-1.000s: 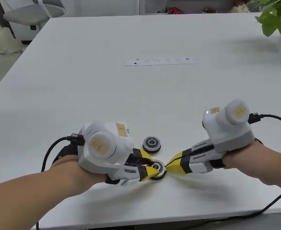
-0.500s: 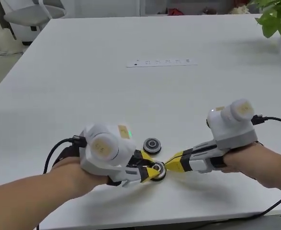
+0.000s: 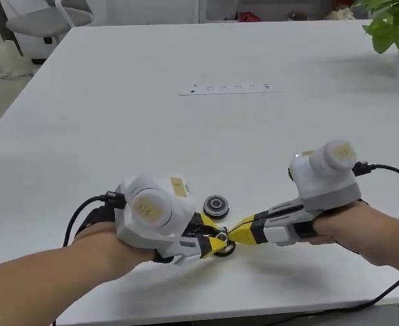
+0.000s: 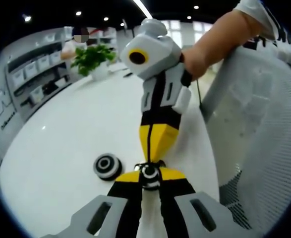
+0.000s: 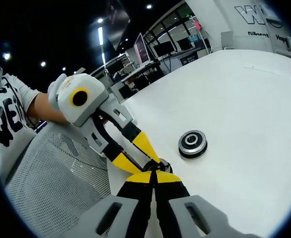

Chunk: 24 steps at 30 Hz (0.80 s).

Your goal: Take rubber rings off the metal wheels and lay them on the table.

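Note:
A small metal wheel with a black rubber ring point(image 3: 224, 242) is held just above the table's front area, and my left gripper point(image 3: 219, 244) is shut on it. In the left gripper view the wheel point(image 4: 149, 173) sits between the yellow tips. My right gripper point(image 3: 232, 234) comes in from the right, jaws together, tips pinching the ring at the wheel's rim point(image 5: 161, 165). A second wheel with its black ring point(image 3: 216, 205) lies flat on the white table point(image 3: 185, 136) just beyond the grippers; it also shows as the loose wheel point(image 4: 108, 166) point(image 5: 192, 143).
A white power strip point(image 3: 230, 87) lies mid-table. A green plant point(image 3: 393, 24) stands at the far right corner, and a chair point(image 3: 46, 17) beyond the far left edge. Black cables trail from both grippers. The table's front edge is close below the hands.
My right gripper's tips have crept slightly left, onto the held wheel's rim. The left gripper and the loose wheel have stayed put.

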Available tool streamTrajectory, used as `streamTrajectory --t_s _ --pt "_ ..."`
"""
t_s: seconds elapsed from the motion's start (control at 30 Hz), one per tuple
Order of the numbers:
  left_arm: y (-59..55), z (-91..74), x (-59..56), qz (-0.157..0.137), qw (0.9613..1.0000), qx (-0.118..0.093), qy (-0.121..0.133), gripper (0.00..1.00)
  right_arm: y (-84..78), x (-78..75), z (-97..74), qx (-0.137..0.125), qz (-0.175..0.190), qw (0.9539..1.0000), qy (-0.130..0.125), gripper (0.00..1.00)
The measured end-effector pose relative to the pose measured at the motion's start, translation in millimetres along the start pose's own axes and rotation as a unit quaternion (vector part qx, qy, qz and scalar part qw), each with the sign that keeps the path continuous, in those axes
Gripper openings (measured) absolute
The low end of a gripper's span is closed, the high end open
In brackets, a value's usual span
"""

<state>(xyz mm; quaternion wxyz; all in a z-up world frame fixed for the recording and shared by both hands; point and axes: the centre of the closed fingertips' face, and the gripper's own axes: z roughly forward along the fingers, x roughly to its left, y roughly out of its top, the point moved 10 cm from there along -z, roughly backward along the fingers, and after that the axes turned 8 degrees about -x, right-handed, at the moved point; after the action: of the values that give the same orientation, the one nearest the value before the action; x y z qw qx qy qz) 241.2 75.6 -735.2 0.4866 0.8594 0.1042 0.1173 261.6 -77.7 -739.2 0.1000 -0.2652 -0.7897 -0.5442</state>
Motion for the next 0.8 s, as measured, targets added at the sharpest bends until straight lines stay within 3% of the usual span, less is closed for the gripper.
streamTrajectory --t_s 0.27,0.43,0.63,0.8 --pt "0.4 -0.2 -0.1 0.000 1.0000 0.000 0.000 0.12 0.9 -0.3 -1.6 -0.004 -0.003 1.0000 0.006 0.00" --pt "0.4 0.0 0.2 -0.001 1.0000 0.000 0.001 0.12 3.5 7.4 0.7 -0.012 -0.002 0.9997 0.020 0.00" --pt "0.2 0.0 0.8 -0.001 1.0000 -0.004 0.001 0.13 0.6 0.8 -2.9 -0.007 -0.002 0.9999 0.008 0.00" --pt "1.1 0.3 0.5 0.020 0.9998 -0.007 -0.003 0.13 1.8 -0.9 -5.9 -0.015 0.004 0.9999 -0.001 0.00"
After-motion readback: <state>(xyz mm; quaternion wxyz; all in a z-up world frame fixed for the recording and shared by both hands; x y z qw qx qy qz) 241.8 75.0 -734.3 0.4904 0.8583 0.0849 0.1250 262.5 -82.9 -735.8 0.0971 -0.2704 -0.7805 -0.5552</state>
